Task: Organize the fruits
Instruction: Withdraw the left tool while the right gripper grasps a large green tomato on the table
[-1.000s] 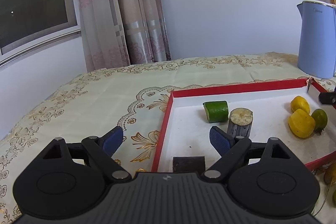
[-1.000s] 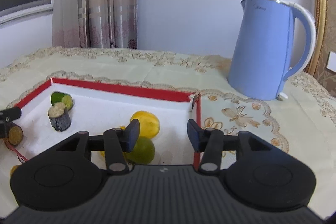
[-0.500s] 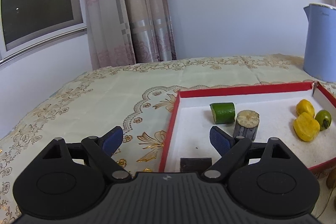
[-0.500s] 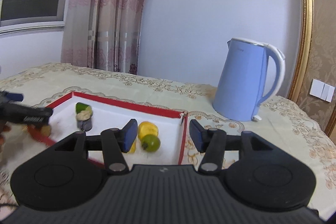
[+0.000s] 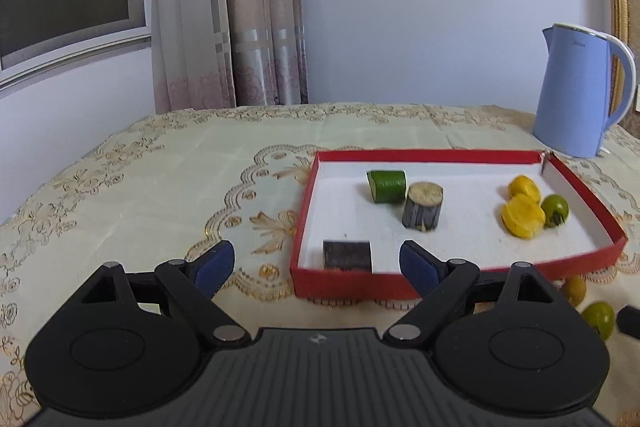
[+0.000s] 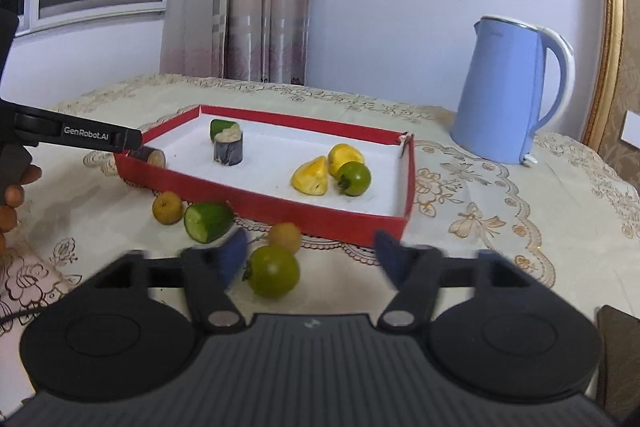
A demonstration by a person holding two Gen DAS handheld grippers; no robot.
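1. The left gripper (image 5: 316, 265) hangs above the cloth-covered desk (image 5: 160, 187) at the near-left corner of the red-walled, white-floored cardboard tray (image 5: 460, 155), its jaws wide apart and empty.
2. In the tray lie a dark sugarcane stub (image 5: 347, 255), a cut green cucumber piece (image 5: 386, 185), an upright dark sugarcane cylinder (image 5: 423, 206), two yellow fruit pieces (image 5: 522, 215) and a small green tomato (image 5: 555, 209).
3. The right gripper (image 6: 308, 259), jaws spread and empty, is over a loose green tomato (image 6: 274, 270), near a small yellow-brown round fruit (image 6: 285, 235).
4. A pale blue electric kettle (image 6: 508, 91) stands behind the tray.
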